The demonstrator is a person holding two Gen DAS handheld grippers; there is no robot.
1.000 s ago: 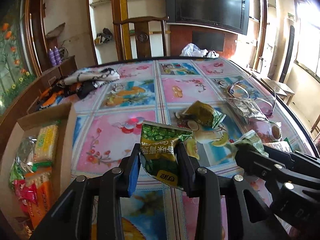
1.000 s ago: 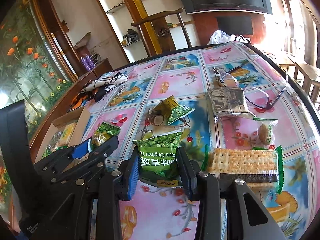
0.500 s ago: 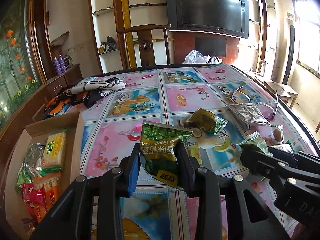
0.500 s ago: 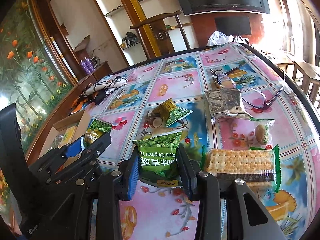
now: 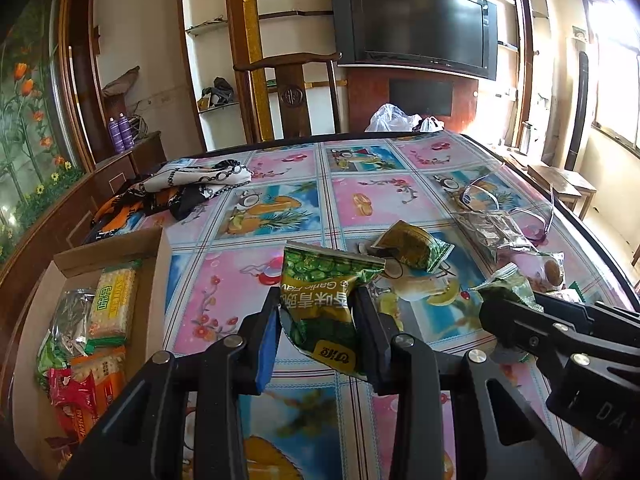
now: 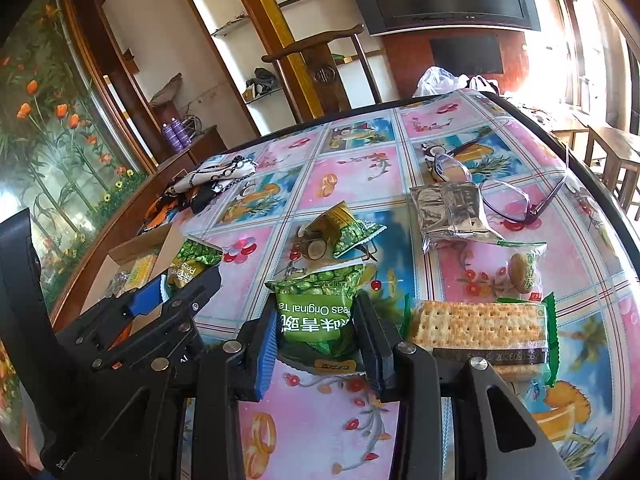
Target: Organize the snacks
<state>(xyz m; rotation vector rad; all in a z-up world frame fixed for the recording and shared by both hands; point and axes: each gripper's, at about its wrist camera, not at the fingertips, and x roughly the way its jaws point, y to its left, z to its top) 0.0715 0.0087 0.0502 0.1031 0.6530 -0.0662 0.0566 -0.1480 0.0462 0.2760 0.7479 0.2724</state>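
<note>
Both wrist cameras sat close above the bench (image 5: 360,208), angled down past their jaws, facing the television (image 5: 416,28), sharing the scattered snacks.

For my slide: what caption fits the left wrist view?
Left gripper holds a green pea packet beside the snack box.

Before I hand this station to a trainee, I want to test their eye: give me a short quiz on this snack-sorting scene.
1. True or false: both grippers are empty.
2. What lies beside the silver pouch? A) eyeglasses B) scissors C) a phone
3. Which side of the table holds the cardboard box?

Key: 1. False: the left gripper and right gripper each clamp a green pea packet. 2. A, eyeglasses. 3. Left.
</note>
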